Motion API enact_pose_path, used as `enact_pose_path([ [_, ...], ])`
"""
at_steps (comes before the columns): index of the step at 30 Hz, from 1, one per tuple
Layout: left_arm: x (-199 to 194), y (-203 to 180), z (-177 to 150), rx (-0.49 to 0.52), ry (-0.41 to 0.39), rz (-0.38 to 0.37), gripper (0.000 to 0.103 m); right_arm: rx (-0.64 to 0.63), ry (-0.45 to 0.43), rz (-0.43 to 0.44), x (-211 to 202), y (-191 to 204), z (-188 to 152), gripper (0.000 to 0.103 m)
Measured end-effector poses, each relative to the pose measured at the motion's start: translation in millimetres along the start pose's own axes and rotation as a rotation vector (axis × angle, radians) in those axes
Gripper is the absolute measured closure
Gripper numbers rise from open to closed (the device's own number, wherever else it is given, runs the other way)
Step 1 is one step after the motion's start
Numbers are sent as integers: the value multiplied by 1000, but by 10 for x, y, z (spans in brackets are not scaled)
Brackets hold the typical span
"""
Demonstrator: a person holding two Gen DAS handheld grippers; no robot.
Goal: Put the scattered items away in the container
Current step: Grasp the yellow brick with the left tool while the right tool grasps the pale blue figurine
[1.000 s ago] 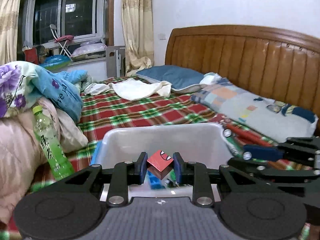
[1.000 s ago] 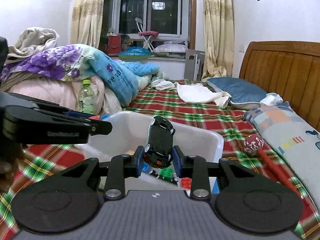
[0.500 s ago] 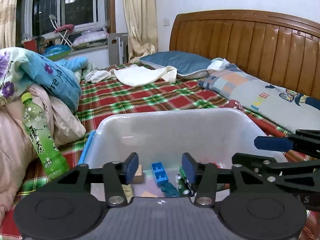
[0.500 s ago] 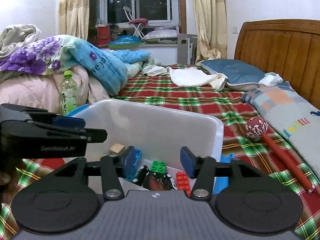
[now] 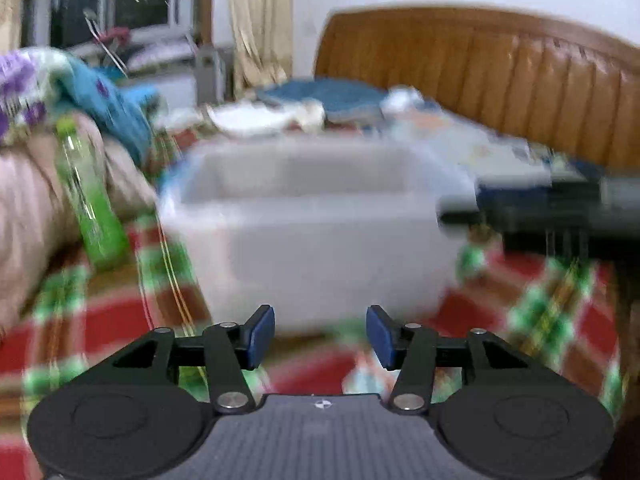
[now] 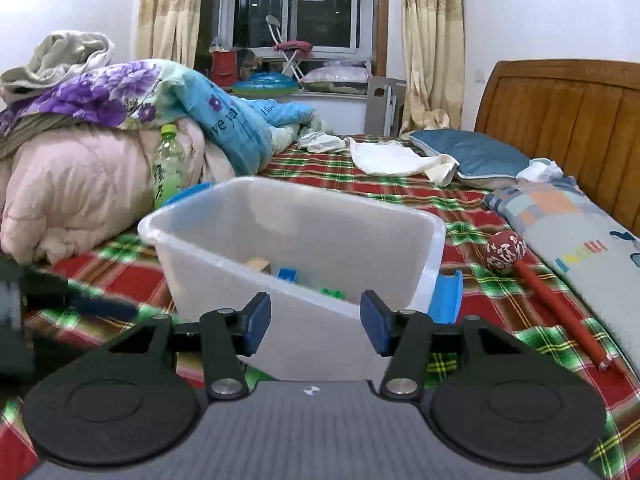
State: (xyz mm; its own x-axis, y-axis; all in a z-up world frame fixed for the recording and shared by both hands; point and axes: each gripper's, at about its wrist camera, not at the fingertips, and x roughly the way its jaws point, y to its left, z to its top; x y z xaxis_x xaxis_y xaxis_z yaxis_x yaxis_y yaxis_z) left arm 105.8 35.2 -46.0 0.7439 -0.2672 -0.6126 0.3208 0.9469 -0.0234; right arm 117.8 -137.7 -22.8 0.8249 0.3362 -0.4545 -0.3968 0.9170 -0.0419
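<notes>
Both grippers stand with their jaws apart and nothing between them: the left gripper (image 5: 320, 334) is low in front of the near wall of the plastic bin (image 5: 320, 240), and the right gripper (image 6: 315, 324) faces the same bin (image 6: 296, 240) from its own side, slightly above the rim. The jaws of both have just been opening, and their emptiness fits a drop made over the bin, so each hand looks free for the next pickup. The left wrist view is badly smeared, so little detail can be read there beyond the bin, the plaid bedsheet (image 5: 100, 320) and a green bottle (image 5: 96, 208) leaning on the pink quilt. In the right wrist view the bin sits on the bed with toys already in its bottom: a wooden block (image 6: 259, 266), a blue brick (image 6: 288, 275) and a green brick (image 6: 332, 292). Outside it lie a blue curved piece (image 6: 448, 294), touching the bin's right side, and a red stick with a patterned ball head (image 6: 506, 250) further right beside the long pillow. Those two look like the items left to collect; the blue piece is the nearer reach for the right gripper.
</notes>
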Motion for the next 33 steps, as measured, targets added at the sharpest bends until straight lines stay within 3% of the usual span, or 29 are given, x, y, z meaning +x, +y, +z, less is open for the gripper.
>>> enact_pose_path([
  [3,69,-134,-282,38,71,-21,48,-43,23,-8,-37,70,-84,49],
  [7,186,-223,-431,58,105,-6,49,-64,46,11,-65,106,-198,49],
  [12,304,-171,-441,25,108,-13,77,-33,99,30,-46,94,-396,49],
  [18,200,-136,-504,79,121,21,78,-32,158,51,80,103,-685,51],
  [25,70,239,-523,12,101,93,78,-5,223,103,290,328,-844,49],
  [33,51,365,-574,-15,96,81,77,62,221,150,523,646,-798,45],
])
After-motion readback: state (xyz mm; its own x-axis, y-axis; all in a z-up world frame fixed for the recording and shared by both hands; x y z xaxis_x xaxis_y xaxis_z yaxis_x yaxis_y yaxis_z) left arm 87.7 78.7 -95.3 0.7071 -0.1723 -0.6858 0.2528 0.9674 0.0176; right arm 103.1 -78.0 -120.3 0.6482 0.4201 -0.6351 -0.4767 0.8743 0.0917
